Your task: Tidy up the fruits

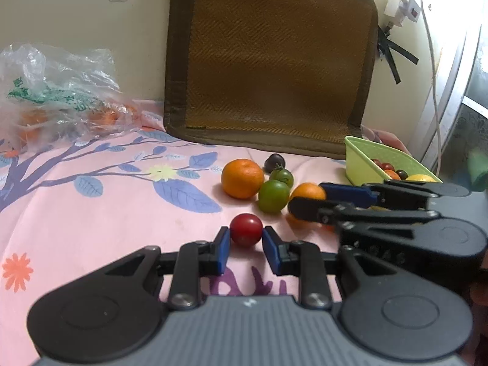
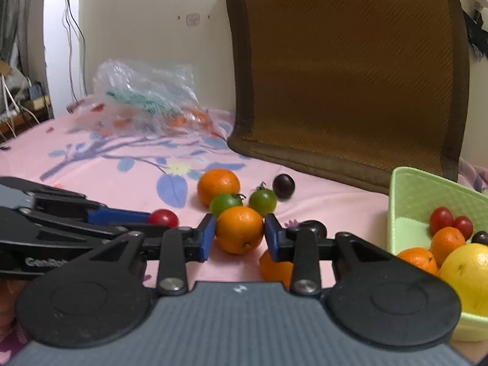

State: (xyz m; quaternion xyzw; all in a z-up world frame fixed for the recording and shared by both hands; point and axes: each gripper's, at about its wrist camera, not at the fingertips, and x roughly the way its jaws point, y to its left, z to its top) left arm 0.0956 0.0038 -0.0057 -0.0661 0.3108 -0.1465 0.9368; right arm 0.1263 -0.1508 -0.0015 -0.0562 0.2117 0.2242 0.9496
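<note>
Two sets of tongs work side by side on the pink floral sheet (image 1: pixel 91 228): the left tongs (image 1: pixel 245 245) clamp a red cherry tomato (image 1: pixel 245 229), while the right tongs (image 2: pixel 239 238) seemingly squeeze an orange (image 2: pixel 239 229), beside the green basket (image 2: pixel 408 201) of fruit.

In the left wrist view, the oranges inside the crumpled plastic bag (image 1: pixel 58 97) at the left edge are blurred by the film, and their number cannot be told. The small orange (image 1: pixel 306 191) right of centre is partly hidden behind the right gripper (image 1: pixel 308 199), and the green tray (image 1: pixel 363 155) is covered along its near side. In the right wrist view, another orange (image 2: pixel 274 267) and a dark round fruit (image 2: pixel 315 227) are largely hidden behind that gripper's finger. The yellow fruit (image 2: pixel 466 277) is cut off by the right edge.
</note>
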